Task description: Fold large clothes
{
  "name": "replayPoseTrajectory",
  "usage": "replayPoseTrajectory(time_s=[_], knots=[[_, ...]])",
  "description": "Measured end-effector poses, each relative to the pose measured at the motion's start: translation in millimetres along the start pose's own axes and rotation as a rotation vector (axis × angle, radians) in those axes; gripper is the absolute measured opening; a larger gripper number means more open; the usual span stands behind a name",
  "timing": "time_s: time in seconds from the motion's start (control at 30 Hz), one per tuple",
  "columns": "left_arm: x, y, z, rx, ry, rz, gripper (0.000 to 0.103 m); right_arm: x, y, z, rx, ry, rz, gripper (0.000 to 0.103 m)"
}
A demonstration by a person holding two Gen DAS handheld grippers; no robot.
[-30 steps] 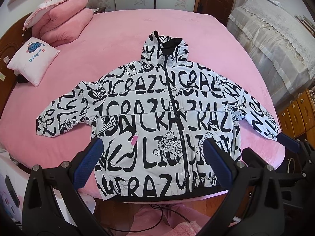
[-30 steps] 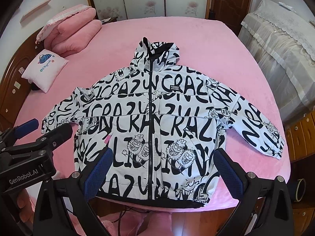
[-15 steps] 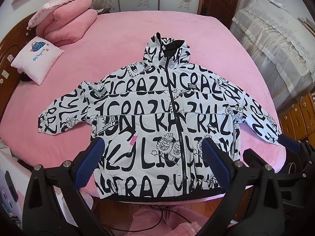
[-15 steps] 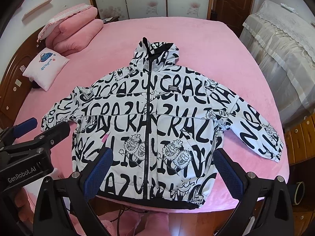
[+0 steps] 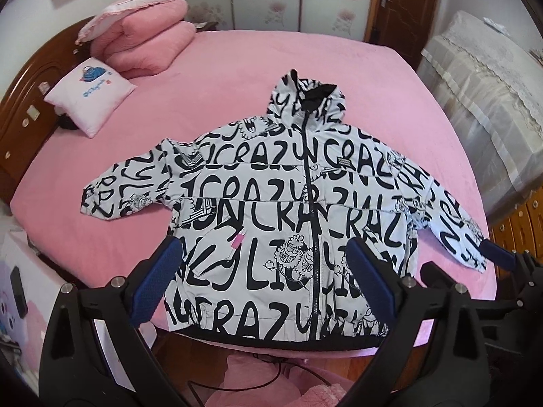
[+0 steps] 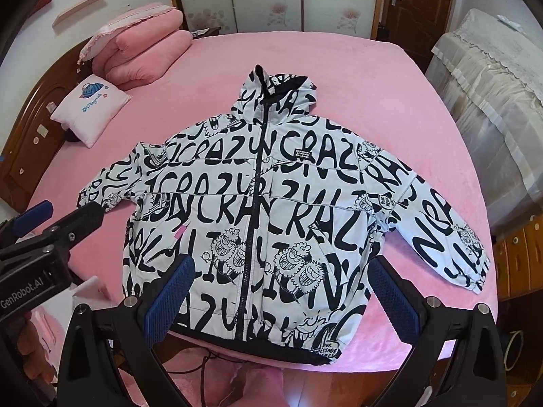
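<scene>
A white hooded jacket (image 5: 292, 210) with black lettering lies flat and zipped on the pink bed (image 5: 271, 64), sleeves spread out, hem at the near edge. It also shows in the right wrist view (image 6: 271, 210). My left gripper (image 5: 264, 264) is open and empty, hovering above the jacket's lower front. My right gripper (image 6: 281, 285) is open and empty above the hem area. The left gripper's body shows at the left of the right wrist view (image 6: 44, 237). The right gripper's finger tip shows at the right of the left wrist view (image 5: 499, 254).
Folded pink bedding (image 5: 142, 40) and a small pink cushion (image 5: 90, 91) lie at the bed's far left by the wooden headboard (image 5: 23, 101). A lace-covered piece of furniture (image 5: 492, 101) stands to the right. Wooden drawers (image 5: 522, 230) stand at the right. Cables lie on the floor below the hem.
Both grippers have pulled back and up a little, so the jacket sits slightly farther away in both views. The jacket has not moved. Both grippers stay open.
</scene>
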State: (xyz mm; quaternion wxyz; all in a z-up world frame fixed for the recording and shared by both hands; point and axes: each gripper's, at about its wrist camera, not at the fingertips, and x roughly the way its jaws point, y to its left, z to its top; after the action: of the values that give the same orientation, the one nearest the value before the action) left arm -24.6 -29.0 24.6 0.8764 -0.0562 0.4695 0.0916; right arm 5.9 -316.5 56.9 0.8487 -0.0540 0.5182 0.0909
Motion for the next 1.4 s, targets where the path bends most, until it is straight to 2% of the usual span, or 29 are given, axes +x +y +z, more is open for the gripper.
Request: replayPoseTrajectory(time_s=[0.17, 0.3, 0.43, 0.67, 0.8, 1.0, 1.23, 1.4], knots=[[-14.5, -5.5, -8.4, -0.013, -0.012, 0.065, 0.096, -2.3, -0.2, -0.1, -0.044, -0.012, 0.024, 0.103], [-25.4, 1.0, -5.7, -0.054, 0.003, 0.081, 0.096, -6.2, 3.0, 3.3, -0.079, -0.033, 0.059, 0.103], [-33.3, 17.8, -2.0, -0.126, 0.036, 0.088, 0.096, -7.0, 14.4, 8.9, -0.126, -0.032, 0.082, 0.103], [-37.9, 60.2, 3.2, -0.219, 0.048, 0.141, 0.096, -6.2, 39.8, 19.9, -0.168, -0.022, 0.139, 0.103], [-35.4, 92.8, 10.4, -0.267, 0.049, 0.155, 0.096, -0.1, 58.9, 34.5, -0.146, 0.009, 0.192, 0.103], [-11.8, 154.4, 25.0, -0.326, 0.073, 0.173, 0.096, 21.7, 100.8, 60.9, -0.136, 0.049, 0.208, 0.103], [42.1, 255.9, 58.4, -0.343, 0.104, 0.202, 0.096, 66.1, 171.8, 92.6, -0.109, 0.103, 0.175, 0.103], [89.6, 340.7, 87.4, -0.381, 0.115, 0.19, 0.096, 105.5, 228.2, 109.3, -0.088, 0.166, 0.143, 0.103]])
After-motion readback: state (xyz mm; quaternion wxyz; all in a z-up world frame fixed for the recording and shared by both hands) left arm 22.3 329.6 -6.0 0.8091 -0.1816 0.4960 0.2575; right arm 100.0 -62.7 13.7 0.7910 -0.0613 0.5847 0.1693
